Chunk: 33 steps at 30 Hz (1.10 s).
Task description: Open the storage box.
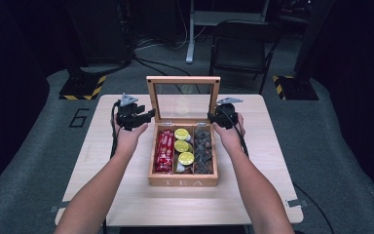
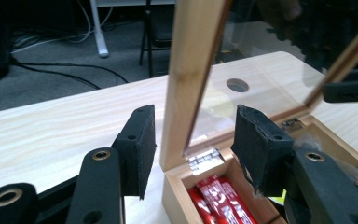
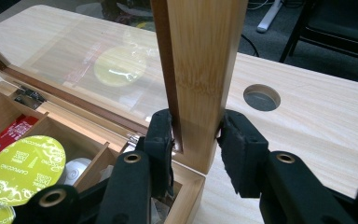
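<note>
The wooden tea box (image 1: 182, 181) sits at the centre of the worktop (image 1: 253, 195), with its glass-paned lid (image 1: 183, 80) raised upright on the far-edge hinges. The lid's long axis runs left to right, and each side rail stands vertical.

The right claw (image 3: 196, 133) is clamped on the lower part of the lid's right rail. Both pads press the wood from either side, just above the box's far right corner.

The left claw (image 2: 193, 140) straddles the lid's left rail (image 2: 191, 70) low down near the hinge (image 2: 205, 158). Its jaws stand partly open: a clear gap shows between the right-hand pad and the wood, and the other pad sits just beside the rail without visibly pressing it. It holds nothing.

The lid therefore lies directly between the two claws, and only the right one grips it. In my judgement, any swing of the lid turns about the far hinge line and would be driven by the right hand.

Inside the box, red sachets (image 1: 164, 151), yellow-green capsules (image 1: 182, 145) and dark packets (image 1: 203, 146) fill the compartments.
</note>
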Motion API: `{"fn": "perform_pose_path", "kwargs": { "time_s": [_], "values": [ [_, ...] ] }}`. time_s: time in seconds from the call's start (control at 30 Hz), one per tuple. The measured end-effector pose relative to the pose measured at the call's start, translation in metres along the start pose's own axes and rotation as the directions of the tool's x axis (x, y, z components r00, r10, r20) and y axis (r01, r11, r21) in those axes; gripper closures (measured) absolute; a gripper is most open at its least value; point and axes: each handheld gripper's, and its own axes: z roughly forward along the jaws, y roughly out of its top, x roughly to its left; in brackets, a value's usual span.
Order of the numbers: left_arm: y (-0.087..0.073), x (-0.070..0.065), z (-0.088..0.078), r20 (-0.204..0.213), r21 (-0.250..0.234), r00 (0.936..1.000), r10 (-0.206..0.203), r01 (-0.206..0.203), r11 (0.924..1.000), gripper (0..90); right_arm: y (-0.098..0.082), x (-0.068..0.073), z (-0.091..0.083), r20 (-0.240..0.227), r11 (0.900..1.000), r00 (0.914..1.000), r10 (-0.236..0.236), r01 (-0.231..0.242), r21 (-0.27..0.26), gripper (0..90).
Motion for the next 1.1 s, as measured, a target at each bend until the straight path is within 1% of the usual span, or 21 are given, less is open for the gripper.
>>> {"fn": "perform_pose_path", "kwargs": {
  "time_s": [0.07,0.1,0.13,0.17,0.2,0.3,0.47,0.5,0.53,0.6,0.7,0.73,0.77,0.83,0.9,0.93,0.97,1.07,1.1],
  "values": [
    [-0.003,-0.001,-0.003,0.015,0.000,0.9999,0.000,0.000,1.0000,48.3,0.001,-0.001,0.001,0.000,1.000,1.0000,-0.003,0.003,0.003,64.5],
    [-0.004,-0.001,-0.005,0.025,-0.001,0.9997,-0.006,0.006,1.0000,48.2,0.001,-0.001,0.001,-0.003,1.000,1.0000,-0.003,0.003,0.007,64.5],
    [-0.006,-0.002,-0.007,0.034,-0.001,0.9994,-0.008,0.008,1.0000,48.0,0.002,-0.002,0.001,-0.002,1.000,0.9999,-0.013,0.013,0.006,64.5],
    [-0.008,-0.002,-0.008,0.039,-0.002,0.9992,-0.003,0.003,1.0000,48.0,0.002,-0.001,0.001,-0.001,1.000,0.9999,-0.013,0.013,0.007,64.5],
    [-0.009,-0.002,-0.010,0.043,-0.002,0.9991,-0.002,0.002,1.0000,48.0,0.002,-0.001,0.001,0.000,1.000,1.0000,-0.004,0.004,0.010,64.5],
    [-0.015,-0.002,-0.015,0.050,0.008,0.9987,0.013,-0.014,0.9999,48.0,0.003,-0.001,0.002,-0.002,1.000,1.0000,-0.007,0.007,0.009,64.6],
    [-0.024,-0.001,-0.022,0.063,0.008,0.9980,0.008,-0.008,0.9999,48.0,0.004,-0.002,0.003,0.002,1.000,1.0000,-0.007,0.007,0.015,64.6],
    [-0.026,0.001,-0.025,0.064,0.023,0.9975,0.029,-0.031,0.9993,48.0,0.004,-0.002,0.003,0.001,1.000,0.9999,-0.014,0.014,0.015,64.6],
    [-0.026,0.001,-0.026,0.066,0.025,0.9970,0.040,-0.041,0.9988,48.0,0.004,-0.002,0.003,-0.002,1.000,0.9998,-0.018,0.018,0.019,64.7],
    [-0.027,0.001,-0.030,0.067,0.026,0.9967,0.047,-0.048,0.9985,48.0,0.006,-0.003,0.004,-0.002,0.999,0.9999,-0.017,0.017,0.029,64.7],
    [-0.029,0.003,-0.035,0.076,0.030,0.9958,0.050,-0.052,0.9982,48.0,0.008,-0.004,0.006,-0.008,0.999,0.9995,-0.030,0.030,0.031,64.7],
    [-0.030,0.002,-0.035,0.075,0.020,0.9964,0.040,-0.042,0.9989,48.0,0.008,-0.005,0.006,-0.007,0.999,0.9998,-0.018,0.019,0.032,64.7],
    [-0.031,0.002,-0.036,0.076,0.022,0.9961,0.045,-0.047,0.9987,48.0,0.008,-0.005,0.007,-0.009,0.999,0.9999,-0.012,0.013,0.033,64.7],
    [-0.033,0.003,-0.038,0.082,0.032,0.9954,0.050,-0.053,0.9981,48.0,0.009,-0.005,0.008,-0.011,1.000,0.9999,-0.007,0.007,0.030,64.7],
    [-0.035,0.003,-0.038,0.081,0.030,0.9955,0.049,-0.052,0.9982,48.0,0.009,-0.007,0.010,-0.006,0.999,0.9999,-0.016,0.016,0.030,64.7],
    [-0.036,0.003,-0.038,0.082,0.029,0.9955,0.048,-0.050,0.9983,48.0,0.009,-0.008,0.010,-0.011,0.999,0.9998,-0.018,0.018,0.032,64.7],
    [-0.037,0.003,-0.039,0.082,0.030,0.9955,0.046,-0.049,0.9984,48.0,0.010,-0.007,0.011,-0.012,0.999,0.9999,0.000,0.000,0.035,64.7],
    [-0.039,0.004,-0.039,0.086,0.029,0.9953,0.045,-0.048,0.9984,48.0,0.010,-0.008,0.012,-0.011,0.999,0.9999,0.001,-0.001,0.038,64.6],
    [-0.040,0.003,-0.039,0.087,0.028,0.9955,0.039,-0.041,0.9987,48.0,0.010,-0.008,0.012,-0.010,0.999,0.9999,0.007,-0.006,0.041,64.6]
  ]
}}
